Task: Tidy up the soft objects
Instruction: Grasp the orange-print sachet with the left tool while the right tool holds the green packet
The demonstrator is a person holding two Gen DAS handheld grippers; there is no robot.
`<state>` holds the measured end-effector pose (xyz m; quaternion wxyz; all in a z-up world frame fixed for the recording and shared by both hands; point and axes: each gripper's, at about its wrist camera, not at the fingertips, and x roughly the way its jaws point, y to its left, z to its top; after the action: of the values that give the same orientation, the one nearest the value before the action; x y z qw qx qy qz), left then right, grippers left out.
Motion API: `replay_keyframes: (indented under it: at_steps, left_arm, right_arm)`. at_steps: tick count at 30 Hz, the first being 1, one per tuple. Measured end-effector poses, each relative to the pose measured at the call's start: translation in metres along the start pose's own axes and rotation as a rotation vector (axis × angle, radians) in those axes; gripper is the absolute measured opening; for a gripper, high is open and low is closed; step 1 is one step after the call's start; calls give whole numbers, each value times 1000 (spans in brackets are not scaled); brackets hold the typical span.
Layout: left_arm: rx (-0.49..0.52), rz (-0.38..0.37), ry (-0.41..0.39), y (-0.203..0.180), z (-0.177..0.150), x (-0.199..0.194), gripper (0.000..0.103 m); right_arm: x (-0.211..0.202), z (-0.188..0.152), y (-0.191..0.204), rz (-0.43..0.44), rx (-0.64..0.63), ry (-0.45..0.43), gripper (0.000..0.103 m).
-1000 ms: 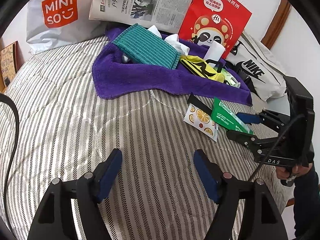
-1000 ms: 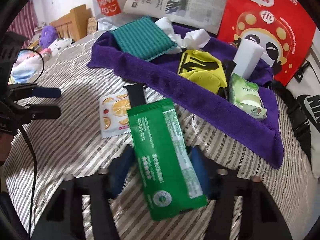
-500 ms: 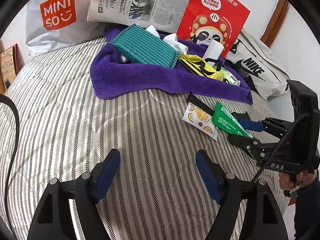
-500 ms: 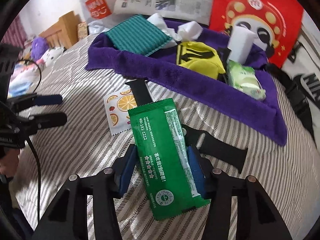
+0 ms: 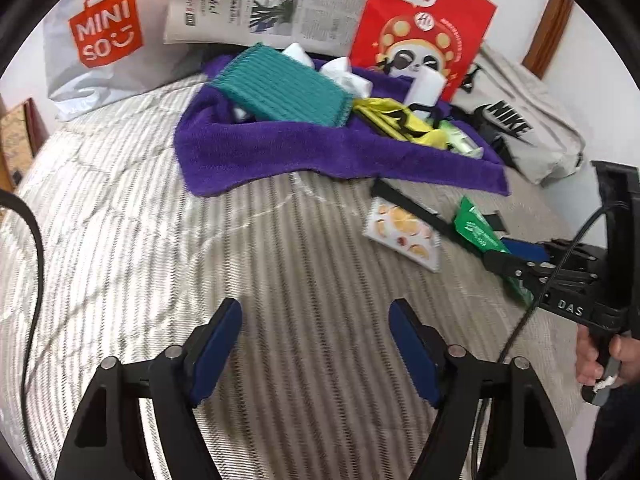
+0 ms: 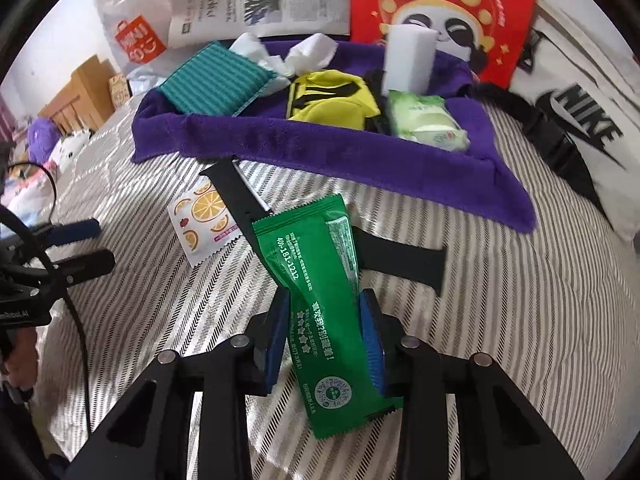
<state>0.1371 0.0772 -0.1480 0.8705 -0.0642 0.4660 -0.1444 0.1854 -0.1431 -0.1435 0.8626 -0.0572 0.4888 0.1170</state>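
My right gripper (image 6: 324, 332) is shut on a green wipes packet (image 6: 320, 300) and holds it tilted just above the striped bed; it also shows in the left wrist view (image 5: 476, 232). A purple towel (image 6: 320, 152) folded like a tray holds a teal cloth (image 6: 216, 80), a yellow item (image 6: 332, 96), a white sponge block (image 6: 408, 60) and a pale green wipes pack (image 6: 424, 120). An orange-print sachet (image 6: 204, 220) and a black strap (image 6: 240, 196) lie in front of the towel. My left gripper (image 5: 316, 344) is open and empty over the bed.
A red panda bag (image 5: 420, 28), a newspaper (image 5: 272, 0) and a Miniso bag (image 5: 100, 40) stand behind the towel. A Nike bag (image 6: 576, 128) lies at the right. The striped bedcover (image 5: 140, 240) spreads to the left.
My right gripper has closed on the green packet and lifted it off the bed, pulling back a little. The black strap under it is now uncovered. The left gripper stays open.
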Motion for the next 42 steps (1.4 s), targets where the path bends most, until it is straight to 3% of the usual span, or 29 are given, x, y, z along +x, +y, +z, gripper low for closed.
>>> replay_keyframes:
  at_steps: [8, 12, 15, 19, 21, 23, 26, 30, 42]
  left_arm:
    - [104, -22, -1, -27, 24, 11, 71]
    - [188, -33, 0, -48, 36, 25, 73]
    - [251, 5, 7, -62, 42, 40, 73]
    - [361, 94, 24, -79, 40, 55, 73]
    - [402, 133, 2, -85, 40, 58, 79]
    - [401, 127, 21, -84, 43, 59, 79]
    - [350, 66, 39, -79, 47, 60, 65]
    - [406, 45, 3, -87, 36, 55, 38]
    - [335, 10, 55, -86, 41, 53, 24]
  right_arm:
    - [-29, -14, -50, -50, 147, -33, 35]
    - [-33, -27, -75, -141, 210, -41, 35]
    - [-27, -33, -89, -118, 263, -33, 36]
    - [-24, -35, -85, -130, 242, -56, 41]
    - [-25, -36, -82, -133, 229, -71, 43]
    - [-25, -39, -82, -125, 237, -94, 44]
    - [-24, -43, -77, -147, 219, -116, 44]
    - [-25, -45, -77, -152, 231, -154, 44]
    - [-25, -46, -77, -154, 230, -154, 45]
